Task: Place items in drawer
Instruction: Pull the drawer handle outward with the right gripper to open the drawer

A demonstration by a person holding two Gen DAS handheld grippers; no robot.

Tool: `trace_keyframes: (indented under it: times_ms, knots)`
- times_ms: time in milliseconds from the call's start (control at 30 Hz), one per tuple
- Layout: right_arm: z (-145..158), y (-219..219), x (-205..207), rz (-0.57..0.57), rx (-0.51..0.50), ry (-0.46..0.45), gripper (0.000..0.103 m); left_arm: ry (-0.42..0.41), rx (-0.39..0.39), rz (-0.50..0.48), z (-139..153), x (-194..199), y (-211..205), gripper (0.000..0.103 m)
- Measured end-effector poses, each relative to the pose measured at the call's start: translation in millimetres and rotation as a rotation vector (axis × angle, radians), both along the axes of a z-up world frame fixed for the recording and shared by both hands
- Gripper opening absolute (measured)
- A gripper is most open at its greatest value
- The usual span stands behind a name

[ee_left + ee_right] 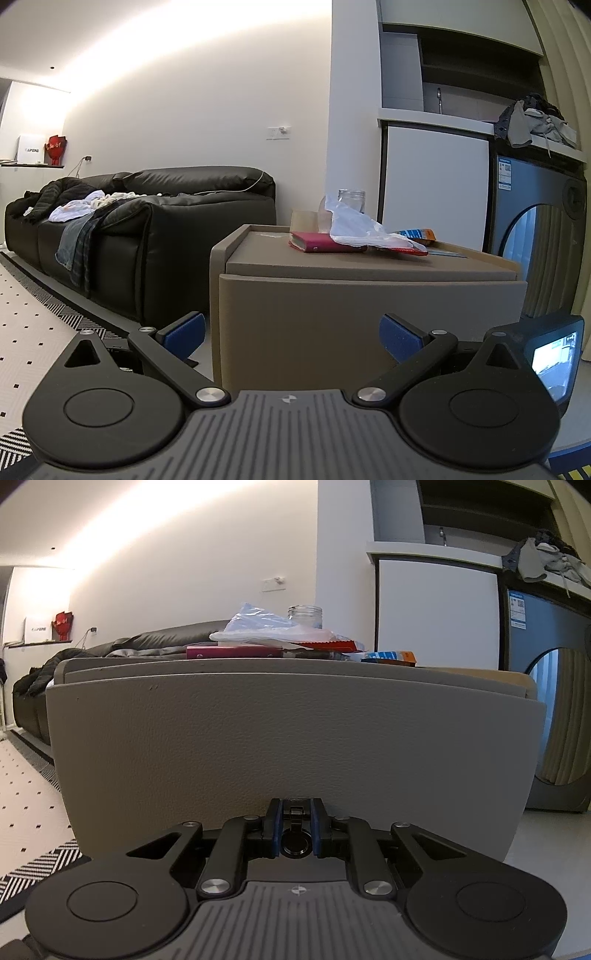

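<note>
Drawer front [291, 738], taupe and leather-textured, fills most of the right wrist view, standing slightly forward of the cabinet top [295, 666] behind it. Low on that front, the right gripper [295, 830] has its blue-padded jaws drawn narrow around a small black pull handle [294, 843], the pads pressing its sides.

Seen from the left wrist camera, the left gripper [291, 334] hangs with its jaws spread wide and nothing between them, facing the front corner of the same cabinet [369, 317] from a little way off. On the cabinet top lie the things to be stored: a magenta wallet-like case [325, 245] near the front, a crumpled clear plastic bag [364, 229] draped partly over it, a red packet [406, 252] under the bag, an orange and blue packet [415, 234] farther back, and a glass jar [351, 201] standing upright behind the bag.

Left of the cabinet stands a black leather sofa [147, 229] strewn with clothes. To the right a grey washing machine [543, 236] sits under a counter carrying a heap of laundry [535, 122].
</note>
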State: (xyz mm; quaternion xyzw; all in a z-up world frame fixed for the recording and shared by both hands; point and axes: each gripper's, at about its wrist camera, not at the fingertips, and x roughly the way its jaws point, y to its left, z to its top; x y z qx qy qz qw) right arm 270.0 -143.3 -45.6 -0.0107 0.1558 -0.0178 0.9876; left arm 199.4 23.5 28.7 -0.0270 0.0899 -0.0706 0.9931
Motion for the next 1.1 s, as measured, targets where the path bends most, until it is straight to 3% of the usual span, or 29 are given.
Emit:
trace_keyframes:
  times_ms: [1100]
  knots:
    - [4,4,-53,0.002,-0.002,0.006,0.017,-0.061,0.005,-0.013,17,-22,1,0.103]
